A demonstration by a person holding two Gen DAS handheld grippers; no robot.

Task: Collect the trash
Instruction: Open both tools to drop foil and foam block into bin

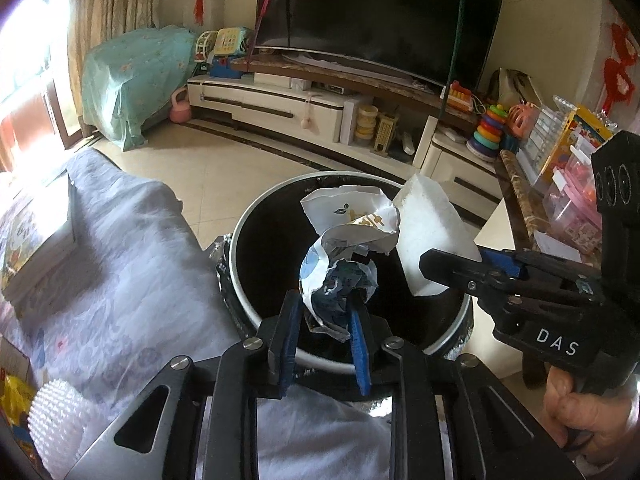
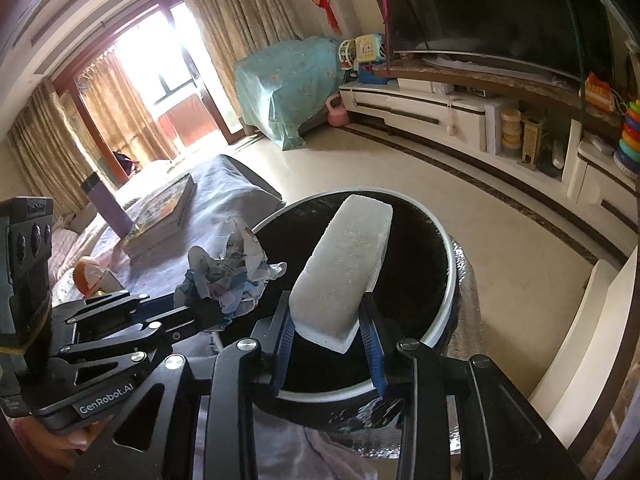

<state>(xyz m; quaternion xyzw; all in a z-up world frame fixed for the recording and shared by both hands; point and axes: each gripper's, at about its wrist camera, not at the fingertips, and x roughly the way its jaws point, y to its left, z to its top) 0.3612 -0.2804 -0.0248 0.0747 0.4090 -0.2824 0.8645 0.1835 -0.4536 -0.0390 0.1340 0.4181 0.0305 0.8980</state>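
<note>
My left gripper (image 1: 326,312) is shut on a crumpled paper wrapper (image 1: 344,248), white with blue print, held over the open black trash bin (image 1: 240,236). My right gripper (image 2: 330,320) is shut on a white foam block (image 2: 346,268), held over the same bin (image 2: 446,264). In the left wrist view the right gripper (image 1: 448,268) comes in from the right with the foam block (image 1: 428,236) beside the wrapper. In the right wrist view the left gripper (image 2: 208,304) holds the wrapper (image 2: 232,268) at the bin's left rim.
A table with a pale purple cloth (image 1: 120,248) lies left of the bin, bearing books (image 2: 160,216) and a purple bottle (image 2: 108,204). A TV cabinet (image 1: 304,112) with toys stands across the tiled floor (image 1: 200,168). A marble-topped shelf (image 1: 520,200) is at right.
</note>
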